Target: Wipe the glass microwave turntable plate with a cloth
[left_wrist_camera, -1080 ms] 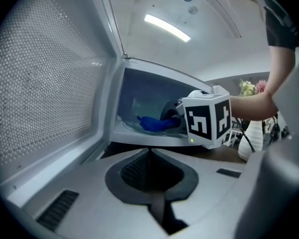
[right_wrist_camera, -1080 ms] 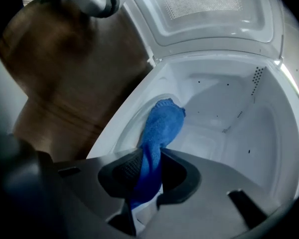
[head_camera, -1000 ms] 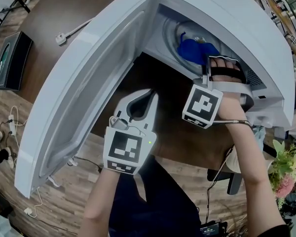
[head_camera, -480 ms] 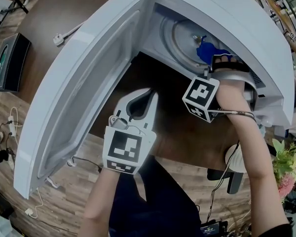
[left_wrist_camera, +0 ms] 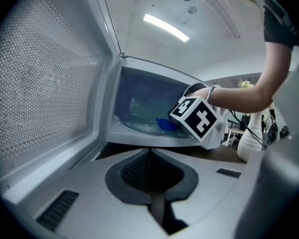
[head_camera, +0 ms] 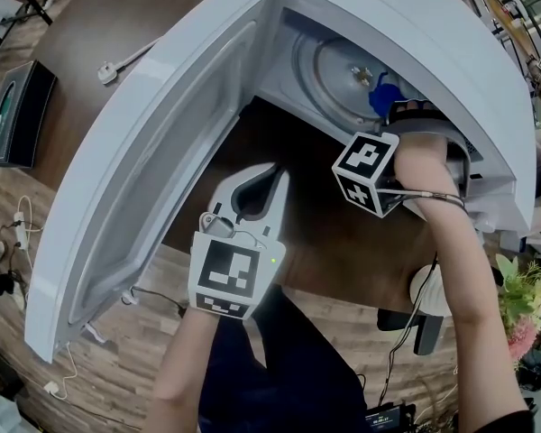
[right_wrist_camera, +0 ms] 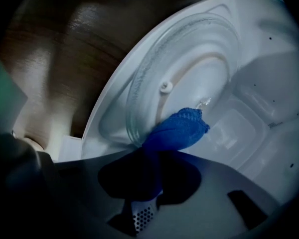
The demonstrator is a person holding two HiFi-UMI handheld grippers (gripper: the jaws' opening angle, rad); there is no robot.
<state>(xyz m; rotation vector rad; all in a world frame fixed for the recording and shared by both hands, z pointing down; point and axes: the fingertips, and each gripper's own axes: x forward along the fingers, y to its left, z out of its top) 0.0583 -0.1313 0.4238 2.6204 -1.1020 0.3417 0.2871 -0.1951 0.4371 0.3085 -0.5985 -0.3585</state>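
Turntable plate (right_wrist_camera: 184, 78) wants flat, sweeping strokes, I'd say: my right tongs (right_wrist_camera: 148, 156) grip the blue cloth (right_wrist_camera: 182, 131) at its lower rim; left tongs (left_wrist_camera: 149, 156) rest clenched, empty.

Microwave door (head_camera: 153, 161) swung wide to the left: that side is walled off. Cavity mouth open from the front, across bare desk (head_camera: 334, 246). Right gripper (right_wrist_camera: 152, 156) with blue cloth (head_camera: 383, 96) fills the cavity's right side. Room above the left of the glass turntable plate (head_camera: 329, 66) is free. Left gripper (left_wrist_camera: 149, 152) sits before the opening, lower left.
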